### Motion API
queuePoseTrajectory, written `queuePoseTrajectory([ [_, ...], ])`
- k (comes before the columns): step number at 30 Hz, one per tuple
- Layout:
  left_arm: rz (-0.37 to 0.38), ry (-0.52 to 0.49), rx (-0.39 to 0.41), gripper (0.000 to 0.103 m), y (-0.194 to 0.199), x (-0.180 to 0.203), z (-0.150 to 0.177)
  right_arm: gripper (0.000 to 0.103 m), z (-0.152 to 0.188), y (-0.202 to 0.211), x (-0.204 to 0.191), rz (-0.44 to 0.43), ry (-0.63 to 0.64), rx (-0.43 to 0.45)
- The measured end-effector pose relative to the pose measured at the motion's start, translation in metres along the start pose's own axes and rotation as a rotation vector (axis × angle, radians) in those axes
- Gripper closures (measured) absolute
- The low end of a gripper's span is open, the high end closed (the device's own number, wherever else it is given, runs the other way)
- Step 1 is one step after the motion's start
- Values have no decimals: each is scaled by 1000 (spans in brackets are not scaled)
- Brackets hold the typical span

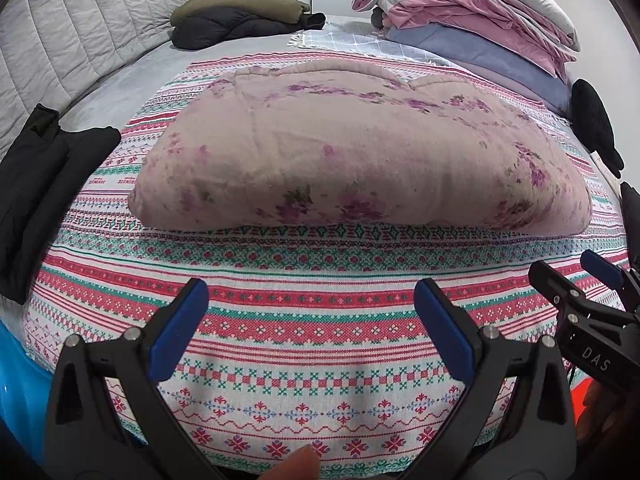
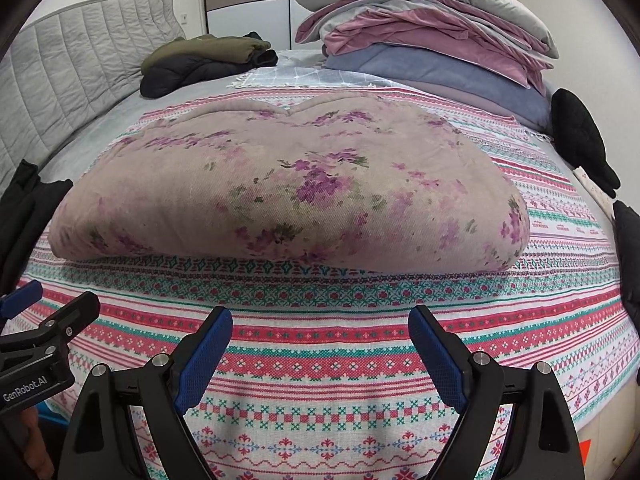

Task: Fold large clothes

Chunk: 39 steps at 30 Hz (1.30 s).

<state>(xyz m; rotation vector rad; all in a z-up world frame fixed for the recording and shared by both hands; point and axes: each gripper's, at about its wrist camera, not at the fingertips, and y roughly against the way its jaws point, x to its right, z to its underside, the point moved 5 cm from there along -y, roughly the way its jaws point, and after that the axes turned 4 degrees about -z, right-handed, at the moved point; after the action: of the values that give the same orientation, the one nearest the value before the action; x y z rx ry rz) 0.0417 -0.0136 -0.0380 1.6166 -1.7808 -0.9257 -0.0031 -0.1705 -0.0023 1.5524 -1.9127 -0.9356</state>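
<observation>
A thick pink-beige padded garment with purple flowers (image 1: 360,152) lies folded into a bulky bundle on the patterned red, green and white bedspread (image 1: 312,280); it also shows in the right wrist view (image 2: 288,188). My left gripper (image 1: 312,300) is open and empty, held above the bedspread in front of the bundle. My right gripper (image 2: 320,328) is open and empty, also short of the bundle's near edge. The right gripper (image 1: 576,276) shows at the right of the left wrist view, the left gripper (image 2: 52,300) at the left of the right wrist view.
Folded dark jackets (image 1: 240,20) lie at the far end of the bed. A stack of folded blankets and a pillow (image 1: 480,20) sits far right. Black clothes lie at the left edge (image 1: 40,184) and right edge (image 1: 596,128). A quilted grey headboard (image 1: 80,32) stands left.
</observation>
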Motion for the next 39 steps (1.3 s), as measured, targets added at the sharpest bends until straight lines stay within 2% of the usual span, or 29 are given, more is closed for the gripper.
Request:
queuePoseTrajectory([
  [39, 7, -1, -33, 1, -6, 5, 3, 12, 4, 1, 2, -9, -1, -6],
])
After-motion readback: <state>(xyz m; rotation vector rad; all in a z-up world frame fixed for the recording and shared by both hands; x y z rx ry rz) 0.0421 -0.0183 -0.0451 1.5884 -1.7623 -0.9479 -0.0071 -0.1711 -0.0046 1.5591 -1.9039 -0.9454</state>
